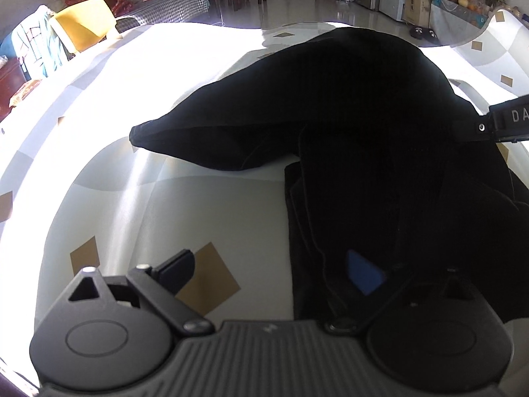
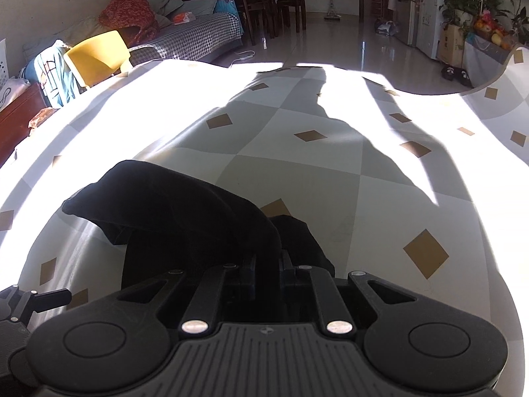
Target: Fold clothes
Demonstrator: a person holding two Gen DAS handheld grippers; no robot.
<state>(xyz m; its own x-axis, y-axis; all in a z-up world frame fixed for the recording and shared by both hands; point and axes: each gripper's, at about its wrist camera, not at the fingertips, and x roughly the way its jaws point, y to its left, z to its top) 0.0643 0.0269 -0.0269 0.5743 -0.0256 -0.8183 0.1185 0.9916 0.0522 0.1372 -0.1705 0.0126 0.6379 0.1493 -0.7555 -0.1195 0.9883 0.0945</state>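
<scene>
Right claw [image 2: 268, 263]: pinched shut on a ridge of the black, soft, thick-looking cloth garment [image 2: 172, 211], with fabric running up between the nearly closed jaws. Left claw [image 1: 269, 273]: spread wide, gripping nothing; one finger over bare cover at 7 o'clock, the blue-padded finger [image 1: 363, 276] at 5 o'clock half buried under cloth.

Garment: heaped rather than flat on the bench [image 2: 330, 182], which is draped in a grey-and-white chequered cover with brown diamonds; in the left wrist view, fills the span from 12 to 5 o'clock, with one long lobe tapering toward 9 o'clock and lifted slightly off the cover; in the right wrist view, bunched between 9 and 12 o'clock of the claw.

Likely troubles, judged from this:
- Slipping out of the right pinch; only a narrow bite of thick cloth appears held, so any brisk pull probably frees it.
- Catching too few layers; black on black hides how many sit between the jaws, so the fold may come up lopsided.
- Sliding of the whole heap across the smooth-looking cover; nothing anchors the near edge while the left jaws stay apart.
- Dragging of the 9 o'clock lobe; could curl under and crease instead of laying over cleanly.
- Snagging on the buried blue-padded finger; may tug the lower layer askew when lifted.
</scene>
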